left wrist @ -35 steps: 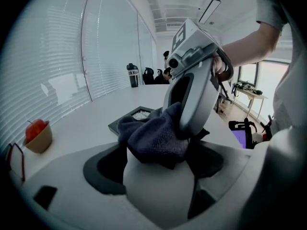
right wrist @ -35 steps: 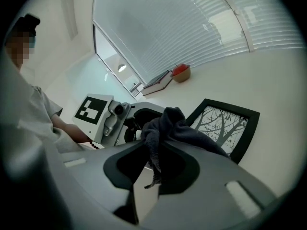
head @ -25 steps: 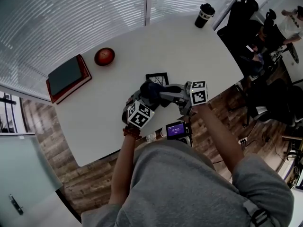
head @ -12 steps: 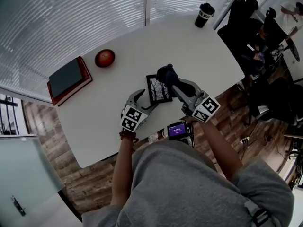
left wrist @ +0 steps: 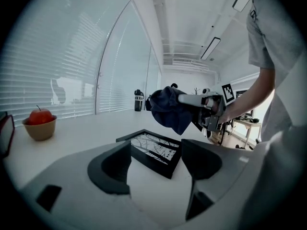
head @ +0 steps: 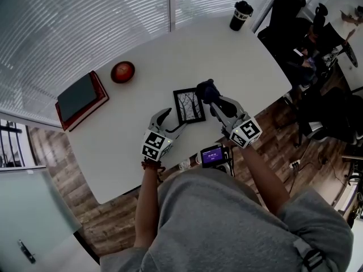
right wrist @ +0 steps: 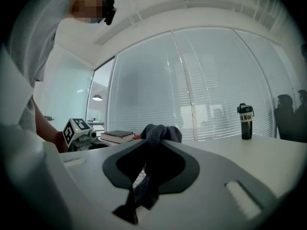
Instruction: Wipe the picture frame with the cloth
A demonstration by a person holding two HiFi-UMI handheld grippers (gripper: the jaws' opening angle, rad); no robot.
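Note:
A black picture frame with a branch drawing lies flat on the white table; the left gripper view shows the frame just ahead of the jaws. My right gripper is shut on a dark blue cloth, held above the frame's right edge. The cloth bunches out between its jaws. My left gripper sits at the frame's lower left corner. Its jaws have just been closing but still stand apart, and neither pad touches the frame's near corner.
A red apple in a bowl and stacked books sit at the table's left. A dark travel mug stands at the far edge. Office chairs and people are beyond the table at right. A small lit screen hangs at my chest.
The right gripper swung the cloth from over the frame's left part to its right edge, uncovering the picture. The left gripper drew back a little from the frame.

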